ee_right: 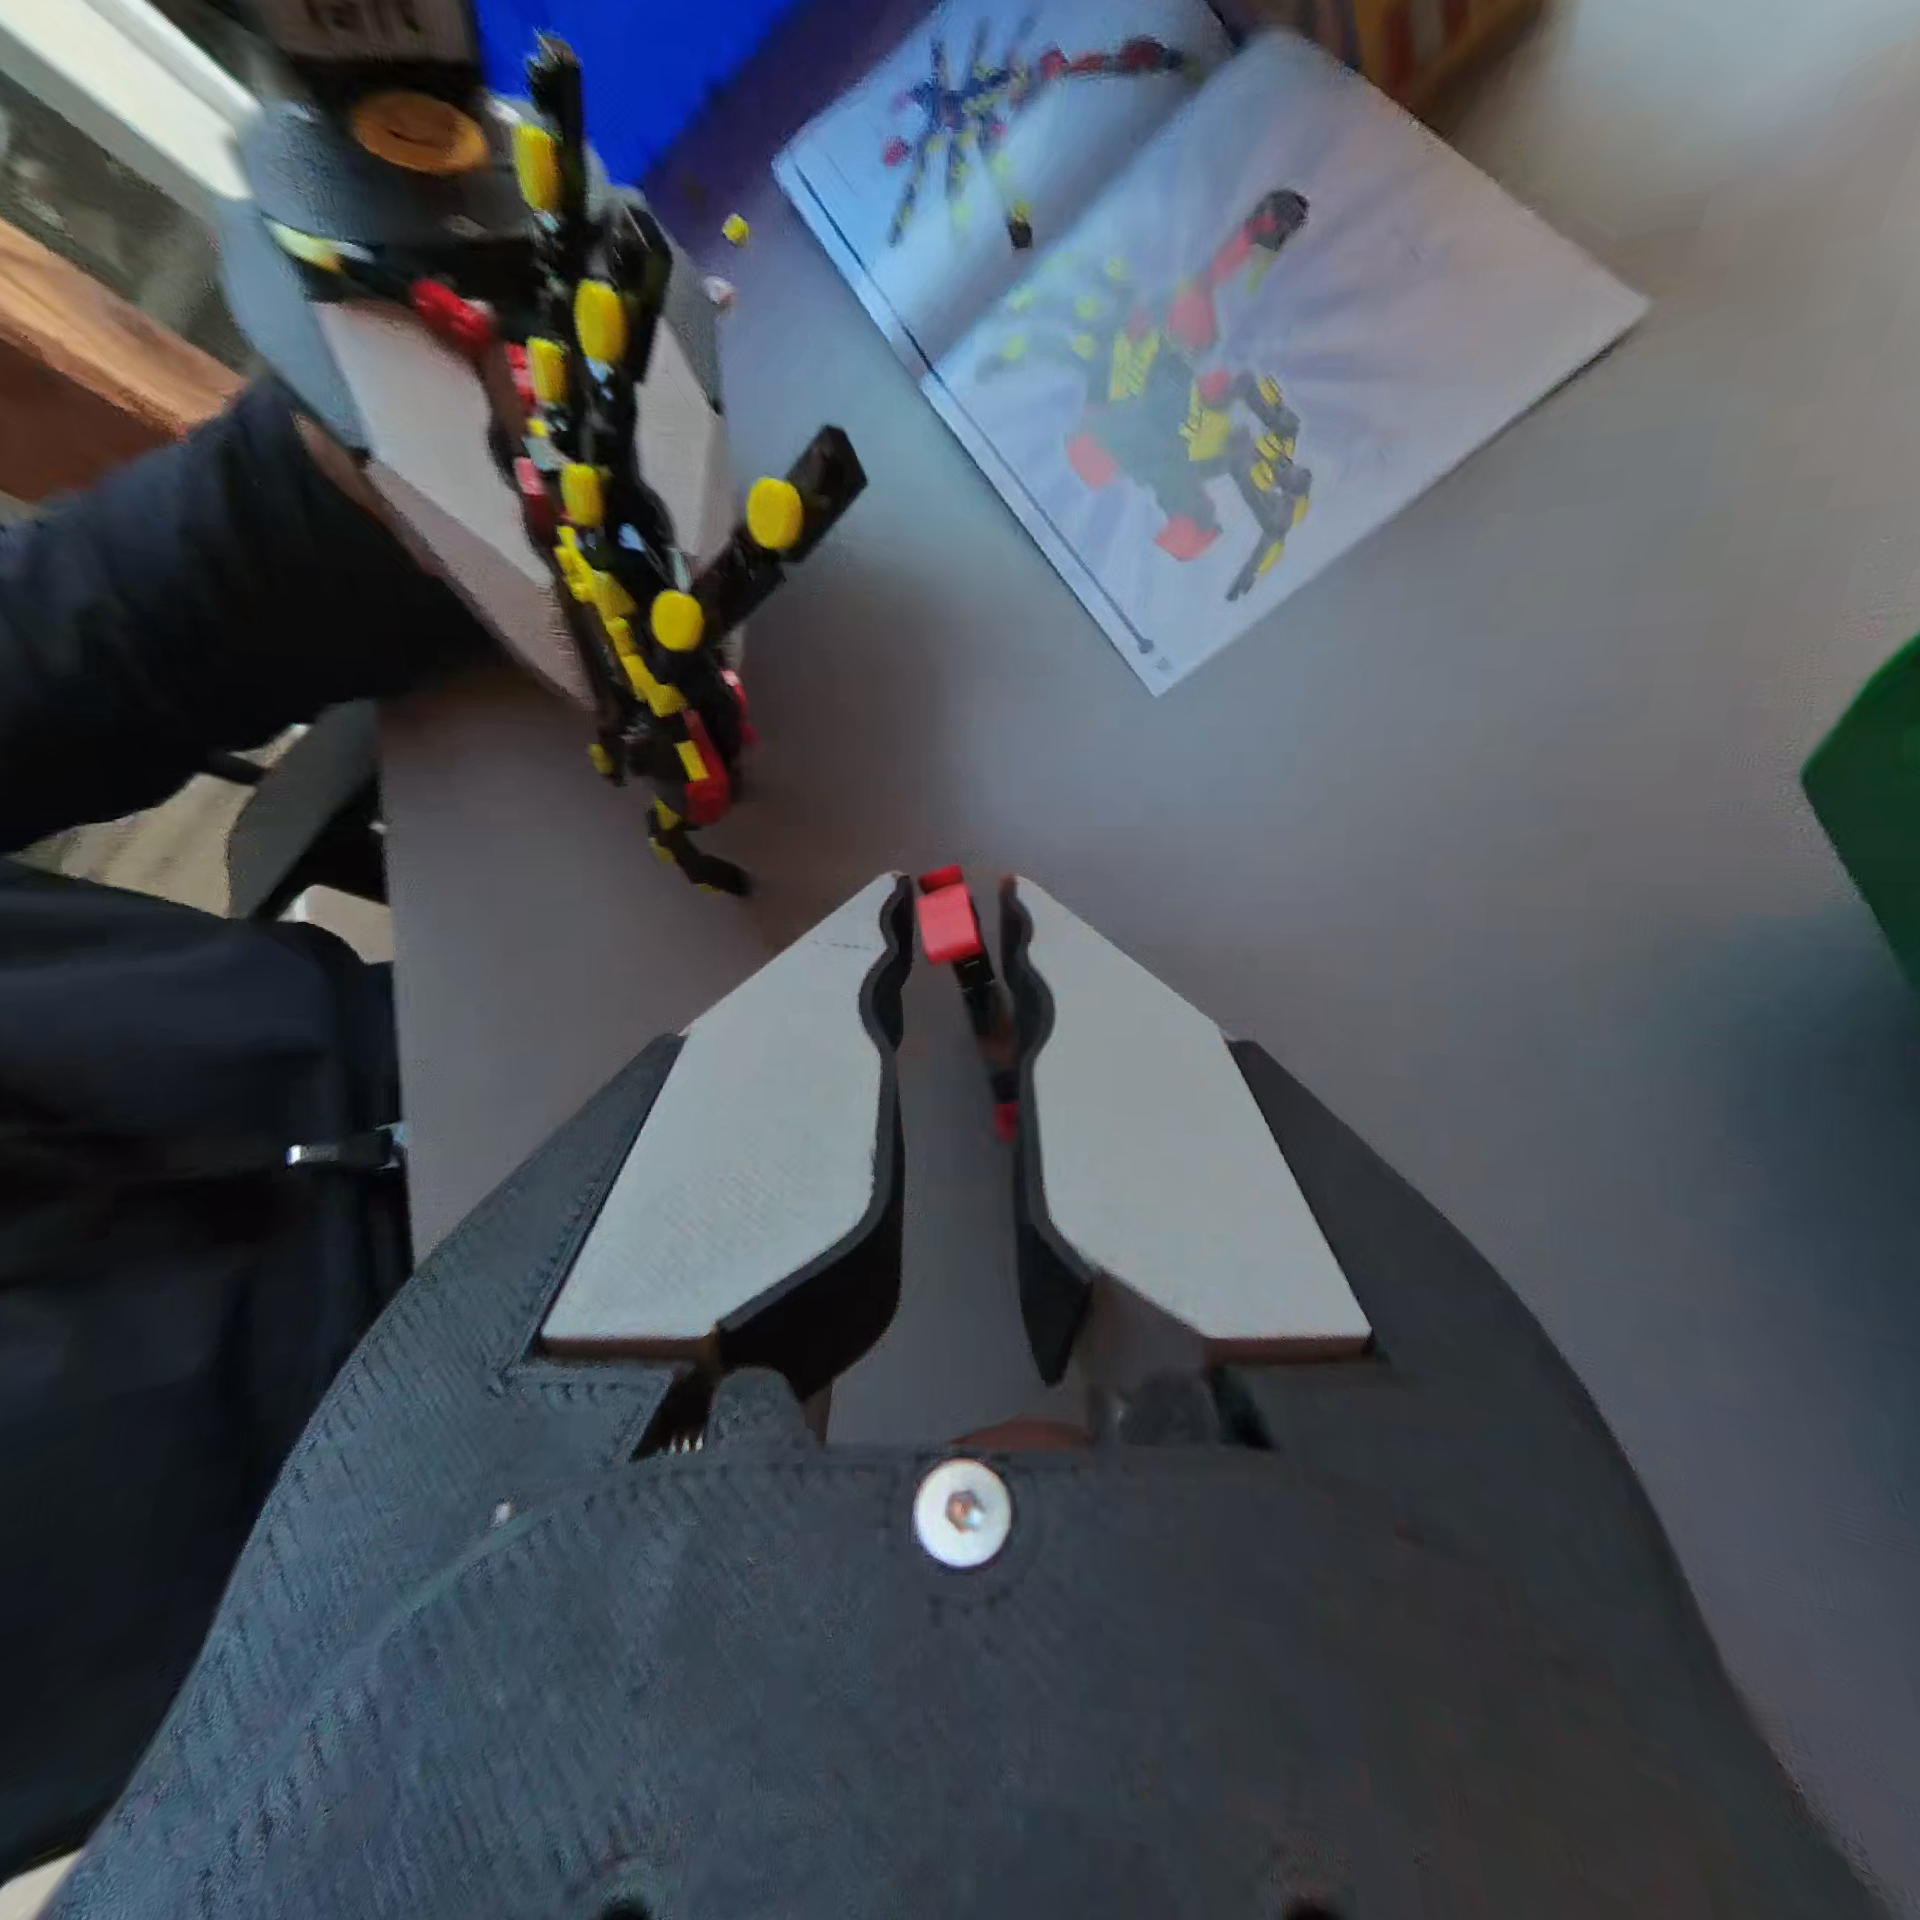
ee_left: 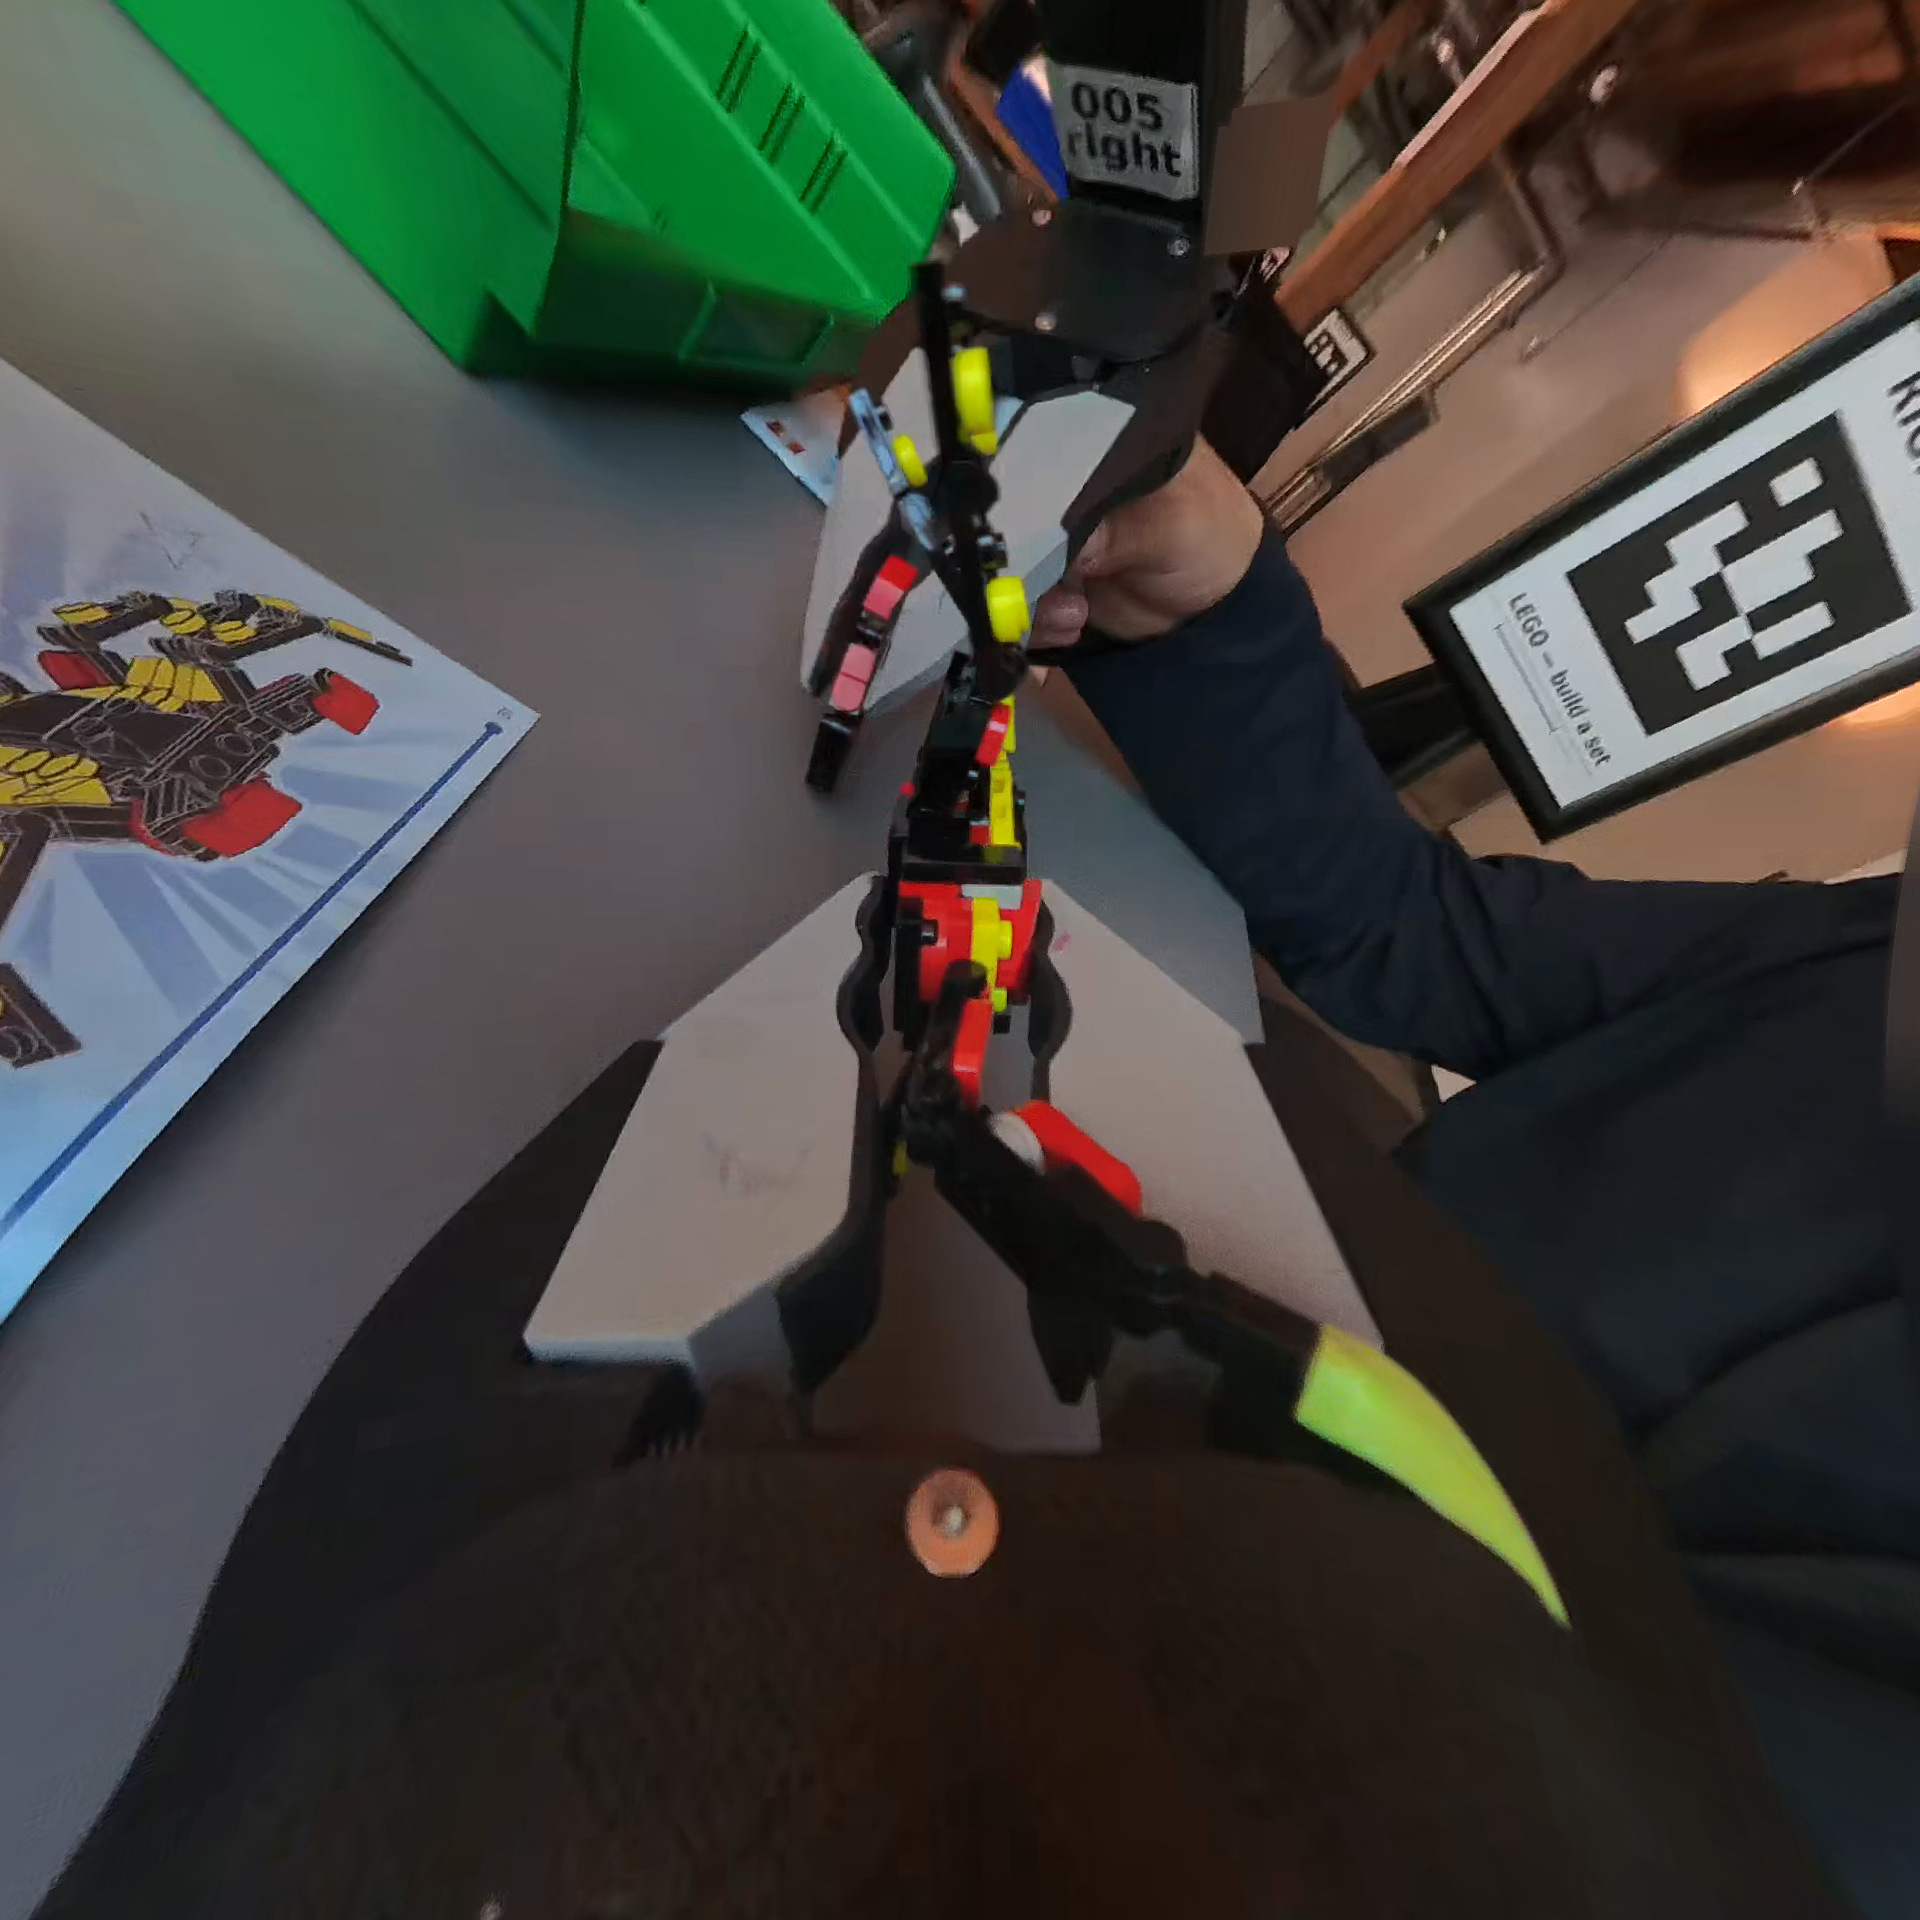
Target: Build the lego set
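- The left gripper [ee_left: 961,966] is clenched on the red middle of the long black, red and yellow brick model [ee_left: 961,831], which it holds in the air above the grey counter [ee_left: 520,499].
- The right gripper [ee_right: 956,925] grasps a small red and black brick limb [ee_right: 948,920], though it sits against one finger only, so the grip looks light.
- In the right wrist view the model is up and to the left of this limb, near but apart.
- The open instruction booklet [ee_right: 1403,312] lies on the counter beyond the model; a green plastic bin [ee_left: 582,177] stands behind it.
- I judge that the step is joining the limb to the model.
- The next move needs the limb aligned with its joint, then a firm press.
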### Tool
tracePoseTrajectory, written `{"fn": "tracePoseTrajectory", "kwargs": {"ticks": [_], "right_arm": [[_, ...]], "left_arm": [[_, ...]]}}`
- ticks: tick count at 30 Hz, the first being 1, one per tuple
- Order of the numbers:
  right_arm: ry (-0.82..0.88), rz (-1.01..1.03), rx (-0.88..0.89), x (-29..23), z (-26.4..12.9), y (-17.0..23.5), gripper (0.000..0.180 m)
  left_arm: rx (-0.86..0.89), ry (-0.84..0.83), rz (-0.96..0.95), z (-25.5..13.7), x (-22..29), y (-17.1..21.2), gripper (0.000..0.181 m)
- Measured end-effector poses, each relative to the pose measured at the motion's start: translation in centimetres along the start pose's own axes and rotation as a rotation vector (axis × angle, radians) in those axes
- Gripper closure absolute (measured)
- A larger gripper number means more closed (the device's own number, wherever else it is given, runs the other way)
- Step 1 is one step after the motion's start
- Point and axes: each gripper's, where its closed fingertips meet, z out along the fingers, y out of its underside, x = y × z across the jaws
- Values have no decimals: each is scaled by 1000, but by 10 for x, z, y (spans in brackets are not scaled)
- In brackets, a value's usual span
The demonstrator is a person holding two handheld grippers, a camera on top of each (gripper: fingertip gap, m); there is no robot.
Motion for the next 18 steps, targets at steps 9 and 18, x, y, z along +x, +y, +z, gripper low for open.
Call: {"fn": "tracePoseTrajectory", "kwargs": {"ticks": [9,18], "right_arm": [[102,-139,76,1,-15,-19,145],[-38,-286,-27,-45,36,-4,154]], "left_arm": [[-1,-43,-39,-7,-13,-2,160],[-23,-42,-54,-5,-14,1,158]]}}
